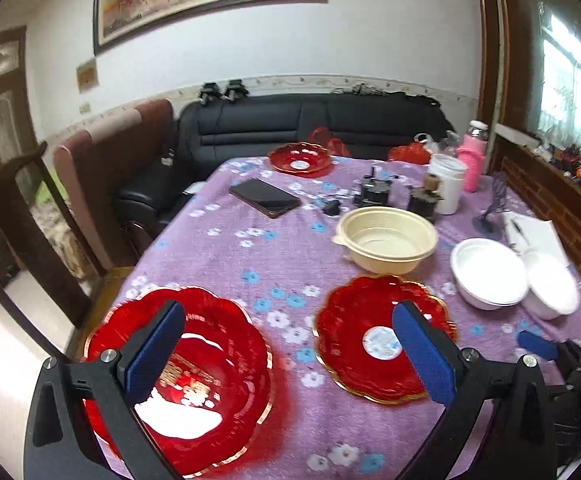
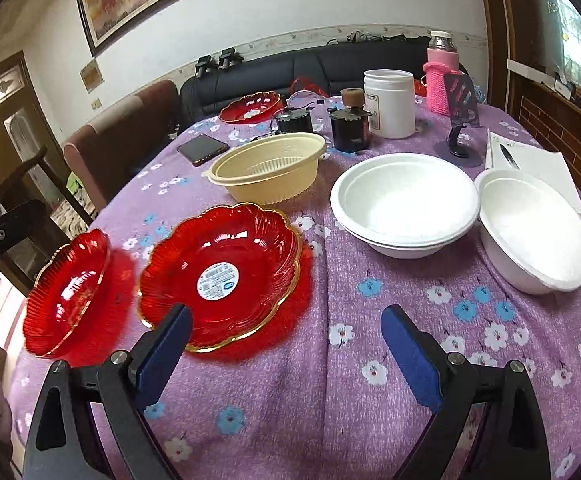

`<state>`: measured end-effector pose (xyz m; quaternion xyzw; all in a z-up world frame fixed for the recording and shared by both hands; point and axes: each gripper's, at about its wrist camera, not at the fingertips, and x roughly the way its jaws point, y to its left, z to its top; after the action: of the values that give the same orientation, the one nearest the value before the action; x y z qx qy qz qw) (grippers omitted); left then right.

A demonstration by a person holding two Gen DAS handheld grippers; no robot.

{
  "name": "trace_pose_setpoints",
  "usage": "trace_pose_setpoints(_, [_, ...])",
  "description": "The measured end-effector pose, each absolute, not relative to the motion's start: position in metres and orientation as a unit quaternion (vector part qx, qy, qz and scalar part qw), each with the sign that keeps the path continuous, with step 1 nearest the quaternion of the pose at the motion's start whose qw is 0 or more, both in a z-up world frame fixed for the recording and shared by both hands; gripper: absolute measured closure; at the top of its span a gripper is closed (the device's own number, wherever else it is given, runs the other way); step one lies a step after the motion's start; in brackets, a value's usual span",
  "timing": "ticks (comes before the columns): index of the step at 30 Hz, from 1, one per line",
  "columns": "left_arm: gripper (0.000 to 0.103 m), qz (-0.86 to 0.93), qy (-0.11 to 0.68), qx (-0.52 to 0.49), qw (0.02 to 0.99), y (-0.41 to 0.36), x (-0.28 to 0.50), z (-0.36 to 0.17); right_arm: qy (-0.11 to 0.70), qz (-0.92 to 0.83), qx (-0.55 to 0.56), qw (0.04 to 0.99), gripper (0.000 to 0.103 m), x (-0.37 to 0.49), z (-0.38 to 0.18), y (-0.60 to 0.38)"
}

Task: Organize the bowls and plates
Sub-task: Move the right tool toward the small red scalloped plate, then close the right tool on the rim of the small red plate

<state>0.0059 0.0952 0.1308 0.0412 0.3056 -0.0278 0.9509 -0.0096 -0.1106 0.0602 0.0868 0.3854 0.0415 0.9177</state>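
We see three red scalloped plates w/ gold rims: nearest plate [image 1: 178, 384] at table's near-left edge, labelled plate [image 2: 222, 276] beside it, far plate [image 2: 252, 108]. Left gripper [image 1: 290, 356] & right gripper [image 2: 286, 356]: jaws apart, empty.

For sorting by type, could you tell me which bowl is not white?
The cream-yellow ribbed bowl, beside the stacked white bowls; the single bowl is white too.
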Motion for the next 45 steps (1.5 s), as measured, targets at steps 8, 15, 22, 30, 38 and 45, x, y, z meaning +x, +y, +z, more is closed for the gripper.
trace_pose_setpoints(8, [0.0,-0.002,0.3,0.057,0.952,0.097,0.016,0.124,0.295,-0.004,0.094,0.951,0.009,-0.029,0.069,-0.104])
trace_pose_setpoints(15, [0.0,-0.01,0.332,0.046,0.942,0.098,0.033,0.114,0.378,0.013,0.114,0.919,0.01,0.004,0.048,-0.106])
trace_pose_setpoints(22, [0.0,-0.028,0.35,0.045,0.935,0.093,0.047,0.107,0.396,0.026,0.147,0.906,0.018,0.025,0.026,-0.11])
trace_pose_setpoints(30, [0.0,-0.047,0.359,0.054,0.931,0.075,0.068,0.106,0.394,0.028,0.159,0.905,0.018,0.026,0.018,-0.122])
trace_pose_setpoints(38, [0.0,-0.111,0.416,0.032,0.902,0.053,0.116,0.099,0.389,0.041,0.155,0.907,0.028,0.028,0.019,-0.12])
trace_pose_setpoints(45, [0.009,-0.121,0.481,0.042,0.867,0.04,0.147,0.062,0.398,0.053,0.164,0.901,0.036,0.032,0.015,-0.119])
